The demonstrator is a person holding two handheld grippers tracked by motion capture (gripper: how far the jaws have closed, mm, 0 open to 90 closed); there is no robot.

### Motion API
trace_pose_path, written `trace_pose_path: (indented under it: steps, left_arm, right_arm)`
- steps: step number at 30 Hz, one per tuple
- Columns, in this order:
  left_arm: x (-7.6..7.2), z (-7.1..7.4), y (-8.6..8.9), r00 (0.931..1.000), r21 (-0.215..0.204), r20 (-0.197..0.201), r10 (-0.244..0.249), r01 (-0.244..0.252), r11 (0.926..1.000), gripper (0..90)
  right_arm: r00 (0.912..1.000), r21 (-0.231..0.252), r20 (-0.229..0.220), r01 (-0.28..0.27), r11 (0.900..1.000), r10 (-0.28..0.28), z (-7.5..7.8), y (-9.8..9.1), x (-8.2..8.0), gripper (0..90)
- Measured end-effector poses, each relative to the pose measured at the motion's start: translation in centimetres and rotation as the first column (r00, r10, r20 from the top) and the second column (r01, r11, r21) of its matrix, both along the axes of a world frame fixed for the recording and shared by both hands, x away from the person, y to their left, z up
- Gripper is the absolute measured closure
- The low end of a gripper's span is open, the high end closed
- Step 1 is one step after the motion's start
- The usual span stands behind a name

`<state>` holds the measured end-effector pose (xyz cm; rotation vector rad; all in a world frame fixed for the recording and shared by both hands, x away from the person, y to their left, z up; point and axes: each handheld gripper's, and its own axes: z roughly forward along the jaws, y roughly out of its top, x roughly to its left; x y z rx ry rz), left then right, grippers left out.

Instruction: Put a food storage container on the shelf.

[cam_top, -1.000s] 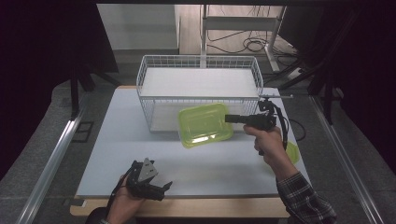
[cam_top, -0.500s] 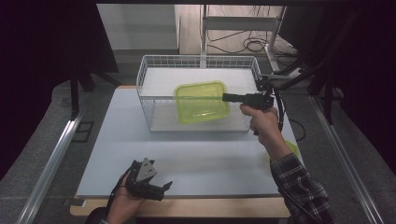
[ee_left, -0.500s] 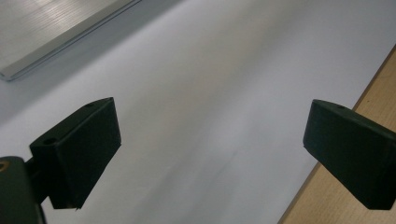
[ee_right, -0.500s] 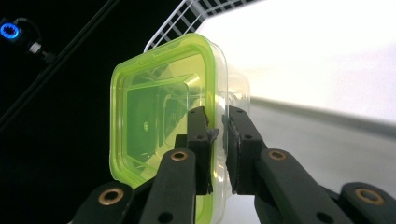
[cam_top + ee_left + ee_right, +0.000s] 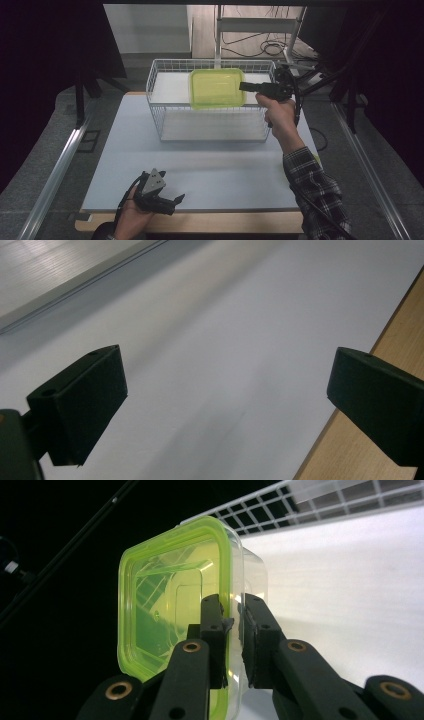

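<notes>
Table with white top fills centre of the high view, white wire basket standing on its upper half. Green-lidded clear container sits in upper centre of frame, held on edge over the basket's top rim, right gripper coming in from the right with jaws pinching its rim, lid on one side and clear wall on the other. Left gripper rests at lower left near the table's front edge, jaws spread wide with nothing between.
</notes>
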<state>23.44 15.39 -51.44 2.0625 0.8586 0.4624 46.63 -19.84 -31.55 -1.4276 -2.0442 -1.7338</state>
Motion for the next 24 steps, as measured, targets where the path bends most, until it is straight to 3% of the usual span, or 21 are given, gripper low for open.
trace_pose_path:
  steps: [9,21,24]
  left_arm:
    - [0.0,0.0,0.0,0.9999,0.009,0.002,-0.011,0.011,0.9999,2.7]
    - [0.0,-0.1,0.0,0.9999,-0.002,-0.001,-0.017,0.017,0.9999,2.7]
    - [0.0,-0.1,0.0,0.9998,-0.002,0.0,-0.018,0.018,0.9998,2.7]
  right_arm:
    - [0.9974,-0.029,0.005,0.073,0.9969,-0.072,0.3,0.1,1.7,80.4]
    - [0.9938,-0.043,-0.01,0.11,0.993,-0.11,-0.3,0.6,3.0,80.1]
    - [0.9925,-0.074,0.01,0.123,0.9897,-0.122,-0.2,0.9,3.1,78.6]
